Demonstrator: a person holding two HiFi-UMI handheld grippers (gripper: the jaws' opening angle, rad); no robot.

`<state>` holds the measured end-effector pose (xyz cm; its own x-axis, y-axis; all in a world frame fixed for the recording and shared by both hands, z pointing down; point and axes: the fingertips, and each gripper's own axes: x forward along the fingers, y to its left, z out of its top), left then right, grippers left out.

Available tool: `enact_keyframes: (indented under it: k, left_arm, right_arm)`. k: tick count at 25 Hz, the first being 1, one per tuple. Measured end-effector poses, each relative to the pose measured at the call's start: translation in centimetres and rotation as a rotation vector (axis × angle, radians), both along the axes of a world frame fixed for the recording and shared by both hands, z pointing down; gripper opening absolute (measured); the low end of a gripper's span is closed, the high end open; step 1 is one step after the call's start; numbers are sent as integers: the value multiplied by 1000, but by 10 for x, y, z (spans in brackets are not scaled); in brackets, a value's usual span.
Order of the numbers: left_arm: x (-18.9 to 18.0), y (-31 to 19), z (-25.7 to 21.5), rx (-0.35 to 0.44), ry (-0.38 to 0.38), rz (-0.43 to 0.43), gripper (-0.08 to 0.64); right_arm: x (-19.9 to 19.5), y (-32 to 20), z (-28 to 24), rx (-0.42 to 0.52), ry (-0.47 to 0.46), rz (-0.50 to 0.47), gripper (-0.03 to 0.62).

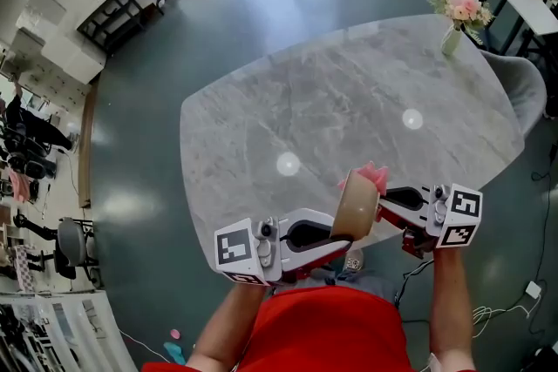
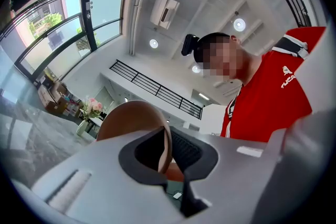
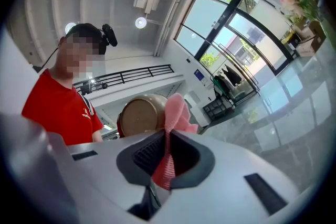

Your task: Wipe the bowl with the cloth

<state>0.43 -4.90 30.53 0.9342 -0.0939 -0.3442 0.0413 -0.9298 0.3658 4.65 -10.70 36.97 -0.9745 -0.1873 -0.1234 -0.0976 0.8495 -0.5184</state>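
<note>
Left hand-held gripper (image 2: 167, 157) clamped on brown bowl (image 2: 131, 118) rim, bowl tipped above counter (image 1: 331, 109) edge. Right hand-held gripper (image 3: 167, 152) pinching pink cloth (image 3: 176, 110), right beside bowl.

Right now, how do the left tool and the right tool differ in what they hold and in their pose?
The left tool is shut on the rim of the brown bowl, a rigid thing. The right tool is shut on the pink cloth, soft fabric that sticks out past it. In the head view the left tool sits lower and nearer the person than the right tool. Both are shut, and they point toward each other.
</note>
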Motion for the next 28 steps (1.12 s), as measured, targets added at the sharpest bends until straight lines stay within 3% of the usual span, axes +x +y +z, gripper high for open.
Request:
enact_keyframes:
  k: [11, 19, 28]
  left_arm:
    - [-1, -12, 2, 8, 0, -94, 26]
    - [1, -9, -1, 9, 7, -99, 25]
    - [-2, -24, 4, -4, -21, -217, 25]
  right_arm:
    - [-16, 36, 8, -22, -10, -43, 17]
    - [-5, 16, 7, -32, -37, 96, 17]
    - [-24, 37, 4, -15, -16, 76, 17]
